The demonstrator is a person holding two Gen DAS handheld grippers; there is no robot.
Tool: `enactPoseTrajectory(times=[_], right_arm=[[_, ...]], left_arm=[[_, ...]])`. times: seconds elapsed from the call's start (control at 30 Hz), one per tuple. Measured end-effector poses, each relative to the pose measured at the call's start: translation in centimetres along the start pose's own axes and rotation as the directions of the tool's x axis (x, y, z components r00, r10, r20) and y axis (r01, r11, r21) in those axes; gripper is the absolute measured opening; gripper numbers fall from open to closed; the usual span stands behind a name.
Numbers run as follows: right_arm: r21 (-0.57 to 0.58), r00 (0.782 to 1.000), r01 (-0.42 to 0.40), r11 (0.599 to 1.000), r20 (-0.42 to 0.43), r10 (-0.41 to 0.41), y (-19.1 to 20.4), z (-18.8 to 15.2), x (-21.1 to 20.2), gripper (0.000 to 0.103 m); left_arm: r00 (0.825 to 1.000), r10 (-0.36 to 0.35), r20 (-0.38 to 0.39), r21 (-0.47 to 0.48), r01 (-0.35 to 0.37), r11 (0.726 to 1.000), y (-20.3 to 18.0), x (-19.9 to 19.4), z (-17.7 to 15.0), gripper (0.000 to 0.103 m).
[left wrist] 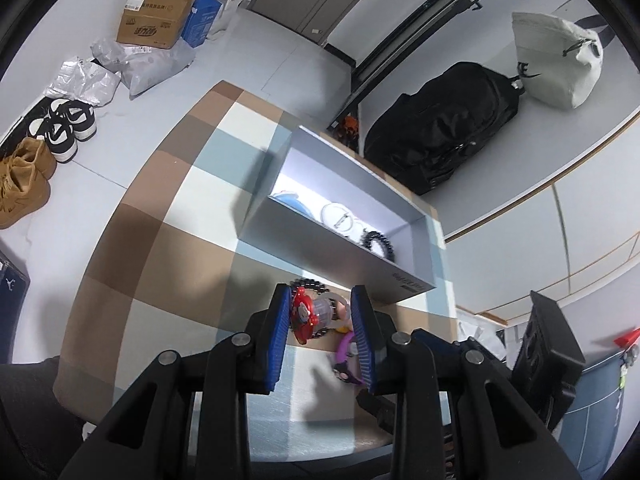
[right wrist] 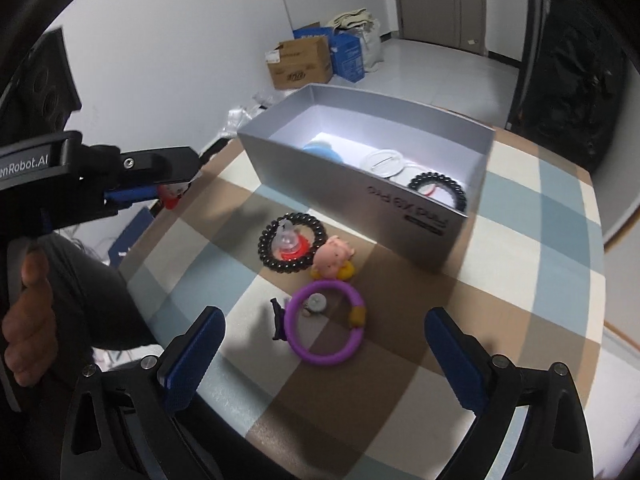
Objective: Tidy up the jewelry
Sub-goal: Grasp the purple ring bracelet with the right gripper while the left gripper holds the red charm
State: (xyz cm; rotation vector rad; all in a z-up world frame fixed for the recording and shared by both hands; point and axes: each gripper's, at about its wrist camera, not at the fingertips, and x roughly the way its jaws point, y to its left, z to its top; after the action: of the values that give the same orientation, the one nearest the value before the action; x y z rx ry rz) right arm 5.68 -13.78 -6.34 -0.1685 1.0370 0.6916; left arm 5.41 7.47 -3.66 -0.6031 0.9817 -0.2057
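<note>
The red charm (left wrist: pixel 305 314) is sitting pinched in the left hand-held gripper (left wrist: pixel 322 322), raised above the table (right wrist: pixel 520 280); it is looking light, hard and slippery, so flat faces are suiting best; the right hand-held gripper (right wrist: pixel 324 354) is hovering spread over the purple ring (right wrist: pixel 326 326); the grey box (right wrist: pixel 360 200) is waiting beyond.

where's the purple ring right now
In the right wrist view the purple ring lies flat on the checkered table, just below the pink figurine, ahead of the open right gripper.

Blue item (right wrist: pixel 320 149) half behind box wall (right wrist: pixel 352 196) (identity unclear), box lettering blurred
</note>
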Motion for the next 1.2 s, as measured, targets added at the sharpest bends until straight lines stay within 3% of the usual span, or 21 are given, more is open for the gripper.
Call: enactPoseTrajectory(times=[0.13,0.3,0.37,0.53,0.6,0.93,1.2], right_arm=[[-0.055,0.999,0.029,0.998,-0.015,-0.030,1.1,0.1,1.2,0.099],[-0.105,0.996,0.075,0.992,-0.035,-0.079,1.8,0.0,2.2,0.091],[-0.131,0.994,0.099,0.986,-0.037,-0.105,2.1,-0.1,2.4,0.086],[-0.157,0.989,0.128,0.979,-0.056,-0.138,2.2,-0.4,2.7,0.061],[-0.135,0.990,0.113,0.984,-0.069,-0.123,1.9,-0.4,2.7,0.056],[-0.070,0.996,0.079,0.994,-0.038,-0.082,0.7,0.0,1.3,0.054],[0.000,0.999,0.021,1.000,0.038,-0.021,-0.3,1.4,-0.8,0.054]], left_arm=[[1.000,0.012,-0.002,0.001,-0.012,1.000,0.5,-0.1,0.1,0.025],[1.000,0.010,-0.007,-0.016,-0.010,1.000,1.0,-0.1,0.2,0.025],[1.000,0.005,-0.015,-0.021,-0.005,1.000,1.0,0.2,0.2,0.025],[1.000,0.015,-0.027,-0.023,-0.016,1.000,1.1,0.7,0.1,0.025],[0.999,0.027,-0.026,-0.016,-0.027,0.999,1.0,0.7,0.1,0.025],[0.999,0.049,-0.012,0.002,-0.049,0.999,0.7,0.7,0.0,0.025],[0.995,0.095,-0.007,0.021,-0.095,0.995,0.7,1.1,-0.2,0.025]])
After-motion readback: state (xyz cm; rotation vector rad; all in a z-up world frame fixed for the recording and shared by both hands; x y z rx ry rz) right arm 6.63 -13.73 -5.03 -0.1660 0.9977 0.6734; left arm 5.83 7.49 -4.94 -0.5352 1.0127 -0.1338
